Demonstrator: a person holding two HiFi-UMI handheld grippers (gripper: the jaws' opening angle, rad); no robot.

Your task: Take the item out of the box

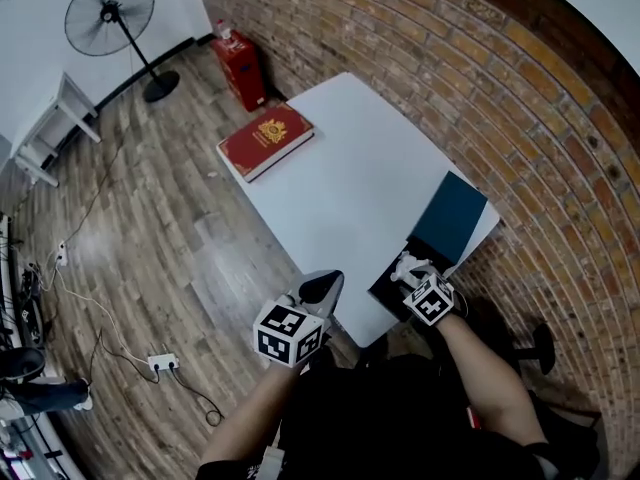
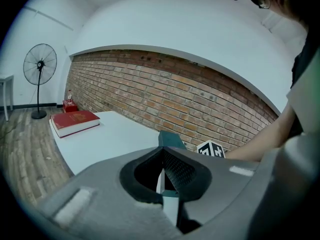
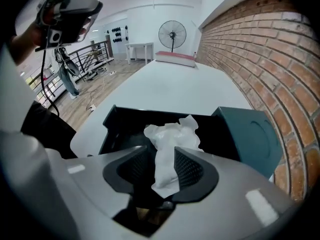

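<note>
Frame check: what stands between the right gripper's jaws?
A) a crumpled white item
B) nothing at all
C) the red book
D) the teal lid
A: the right gripper view shows a crumpled white item between the parted jaws of the right gripper, at the open dark box.

1. No legible text, brand name or number appears in any view.
2. Red book (image 1: 266, 140) on the bench (image 1: 350, 198): gold cover emblem, its lettering too small to read.
3. Left marker cube (image 1: 289, 333) and right marker cube (image 1: 430, 301): black-and-white square patterns only.
</note>
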